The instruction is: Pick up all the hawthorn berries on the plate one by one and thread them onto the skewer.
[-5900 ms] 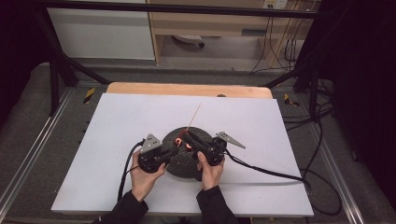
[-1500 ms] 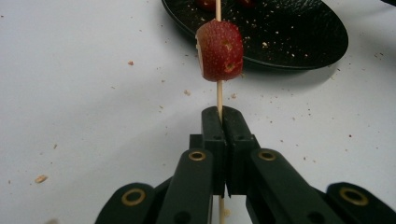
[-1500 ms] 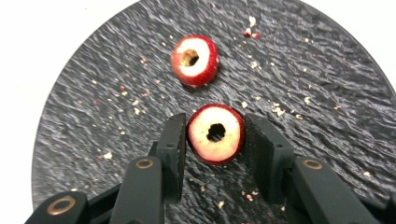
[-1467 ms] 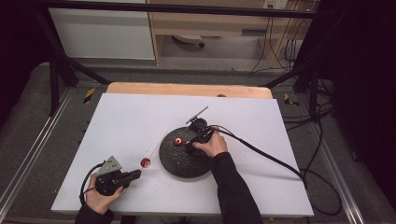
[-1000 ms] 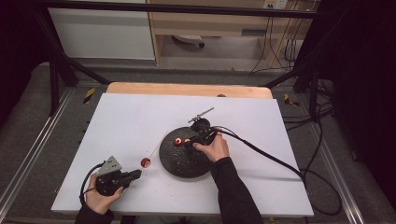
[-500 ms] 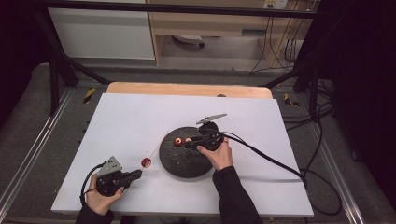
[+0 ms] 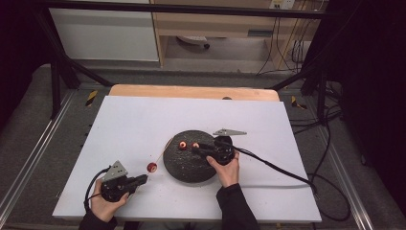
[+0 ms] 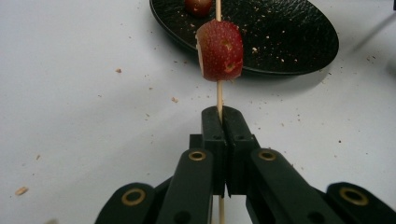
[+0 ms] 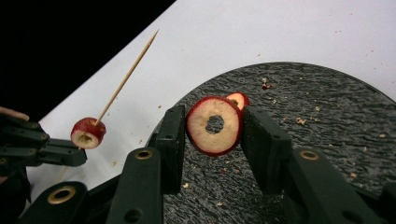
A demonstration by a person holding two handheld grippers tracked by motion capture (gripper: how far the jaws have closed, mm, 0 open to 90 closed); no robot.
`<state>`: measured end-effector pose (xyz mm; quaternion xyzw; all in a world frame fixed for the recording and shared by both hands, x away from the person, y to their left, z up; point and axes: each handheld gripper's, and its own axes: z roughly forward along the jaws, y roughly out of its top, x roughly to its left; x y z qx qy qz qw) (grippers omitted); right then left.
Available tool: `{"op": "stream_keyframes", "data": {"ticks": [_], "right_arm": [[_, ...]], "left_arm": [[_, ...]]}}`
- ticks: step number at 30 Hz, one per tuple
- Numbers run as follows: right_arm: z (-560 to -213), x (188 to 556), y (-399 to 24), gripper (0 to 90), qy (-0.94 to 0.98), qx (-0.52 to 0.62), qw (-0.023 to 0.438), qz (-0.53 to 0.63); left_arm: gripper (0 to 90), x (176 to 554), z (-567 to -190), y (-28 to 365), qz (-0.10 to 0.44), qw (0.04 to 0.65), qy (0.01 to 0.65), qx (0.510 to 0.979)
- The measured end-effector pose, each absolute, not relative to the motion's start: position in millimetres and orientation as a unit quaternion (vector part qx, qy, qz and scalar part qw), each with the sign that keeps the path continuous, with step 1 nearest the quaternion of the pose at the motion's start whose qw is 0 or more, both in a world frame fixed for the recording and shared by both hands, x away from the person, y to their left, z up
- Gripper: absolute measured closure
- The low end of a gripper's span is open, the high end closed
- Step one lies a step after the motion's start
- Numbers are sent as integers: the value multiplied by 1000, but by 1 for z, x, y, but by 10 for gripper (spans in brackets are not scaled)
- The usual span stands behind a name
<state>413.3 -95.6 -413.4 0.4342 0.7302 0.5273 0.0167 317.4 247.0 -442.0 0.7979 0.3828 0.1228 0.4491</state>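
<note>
Right gripper [image 9: 212,128] clamps fruit ring [image 9: 214,125]; seemingly no labels.

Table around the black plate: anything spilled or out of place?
Nothing serious. Small crumbs are scattered on the white table and across the black plate. The fruit piece sits threaded on the skewer; the cored slice is held squarely in the right gripper.

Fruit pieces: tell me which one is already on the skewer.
The piece in front of the left gripper; the others lie on the black plate or sit in the right gripper.
</note>
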Motion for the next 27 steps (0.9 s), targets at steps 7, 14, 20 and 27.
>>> {"op": "stream_keyframes", "data": {"ticks": [7, 14, 20, 27], "right_arm": [[-426, 405, -100, 611, 689, 454, 21, 564], [-431, 399, -100, 612, 655, 463, 36, 596], [-428, 399, -100, 612, 632, 464, 46, 619], [-421, 397, -102, 612, 606, 461, 61, 645]], "left_arm": [[886, 317, -442, 244, 124, 452, 384, 796], [886, 316, -442, 241, 126, 453, 386, 794], [886, 316, -441, 237, 128, 455, 386, 793], [886, 316, -442, 232, 129, 457, 385, 791]]}}
